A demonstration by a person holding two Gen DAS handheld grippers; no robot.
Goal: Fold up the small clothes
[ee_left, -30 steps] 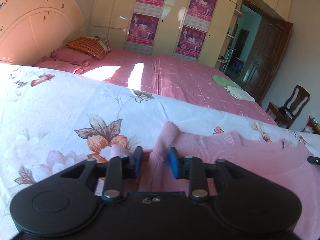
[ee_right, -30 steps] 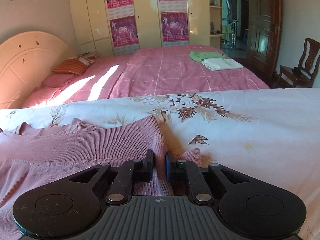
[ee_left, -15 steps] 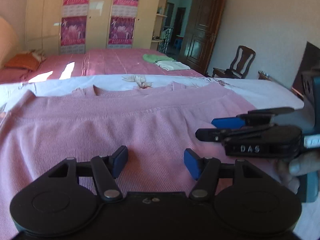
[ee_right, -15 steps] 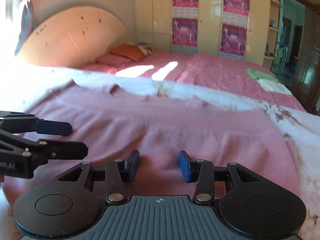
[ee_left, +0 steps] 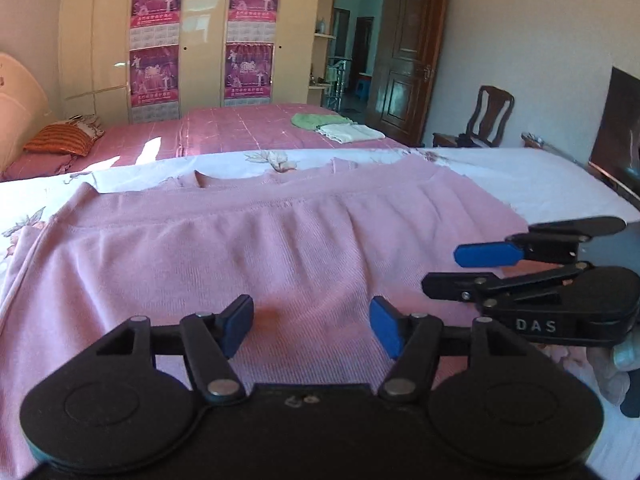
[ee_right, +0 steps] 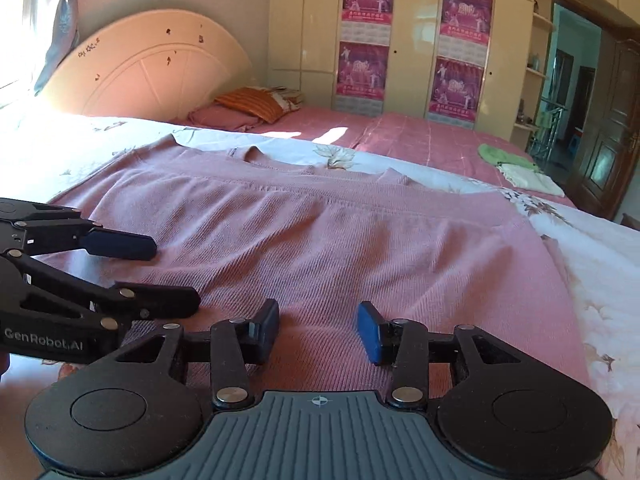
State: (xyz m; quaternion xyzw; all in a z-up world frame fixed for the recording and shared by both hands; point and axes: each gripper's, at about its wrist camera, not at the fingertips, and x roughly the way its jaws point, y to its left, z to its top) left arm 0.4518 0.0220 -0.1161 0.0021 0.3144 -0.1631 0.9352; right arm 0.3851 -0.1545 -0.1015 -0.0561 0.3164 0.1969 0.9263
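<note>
A pink knit sweater [ee_left: 240,256] lies spread on the floral bedsheet [ee_left: 540,184], its bottom part folded up over the body; it also shows in the right wrist view [ee_right: 340,240]. My left gripper [ee_left: 312,326] is open and empty, just above the near part of the sweater. My right gripper [ee_right: 318,330] is open and empty over the near part too. Each gripper shows in the other's view: the right one [ee_left: 460,268] at the right, the left one [ee_right: 168,276] at the left, both open, near the sweater's side edges.
A second bed with a pink cover [ee_left: 240,128] stands behind, with a green cloth [ee_left: 316,120] and a white folded cloth [ee_left: 352,133] on it, and pillows [ee_right: 248,106] by the headboard. A wardrobe, a door and a wooden chair [ee_left: 486,120] stand farther back.
One second ago both grippers were closed or nearly closed on the sweater's edges. They have since opened, let go, and swung to face across the folded sweater, side by side.
</note>
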